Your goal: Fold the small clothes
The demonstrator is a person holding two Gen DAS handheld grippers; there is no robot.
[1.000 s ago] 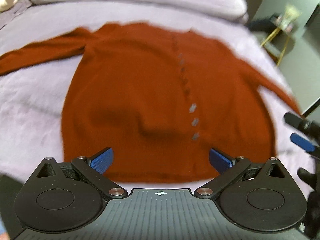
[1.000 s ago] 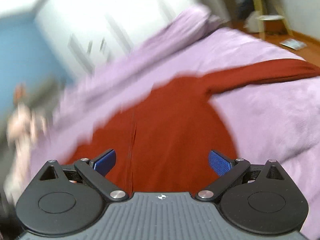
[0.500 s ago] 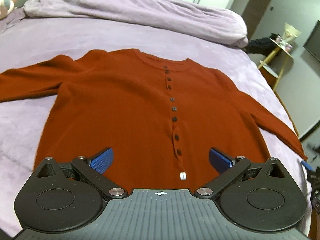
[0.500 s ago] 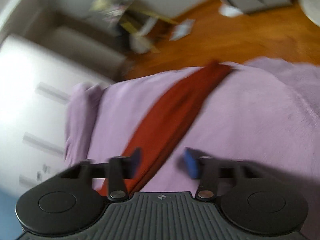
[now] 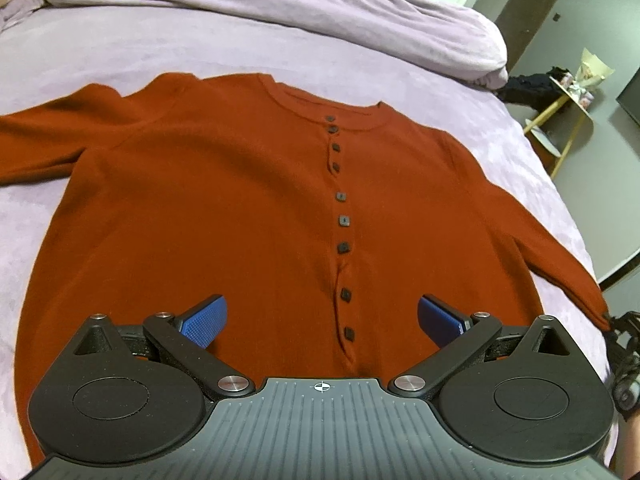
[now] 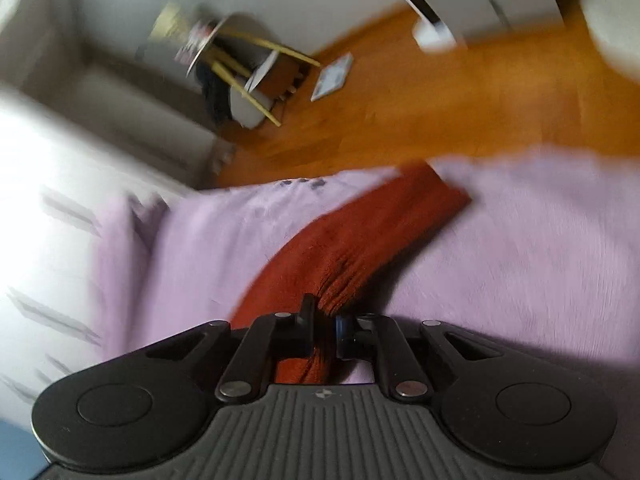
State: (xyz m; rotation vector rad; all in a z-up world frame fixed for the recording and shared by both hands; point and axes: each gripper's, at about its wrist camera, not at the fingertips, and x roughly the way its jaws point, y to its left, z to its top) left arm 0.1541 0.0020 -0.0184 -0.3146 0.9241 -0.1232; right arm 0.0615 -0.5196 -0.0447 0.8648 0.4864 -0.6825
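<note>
Across the lilac bedspread (image 5: pixel 120 44) a rust-red cardigan (image 5: pixel 224 208) lies flat and buttoned, its hem at six o'clock under the left gripper (image 5: pixel 320 320), whose blue pads stand wide apart with nothing between them, poised above the cloth. One sleeve runs to nine o'clock and is cut off by the frame edge; the other reaches four o'clock, ending near the bed's edge. The right gripper (image 6: pixel 323 330) has just been closing and now pinches that sleeve (image 6: pixel 360 236), the knit bunching at its jaws, the cuff lying toward one o'clock close to the mattress edge above wooden floor (image 6: pixel 460 104). Bare bedspread lies open at three o'clock. Motion blur smears the right wrist view's background.
</note>
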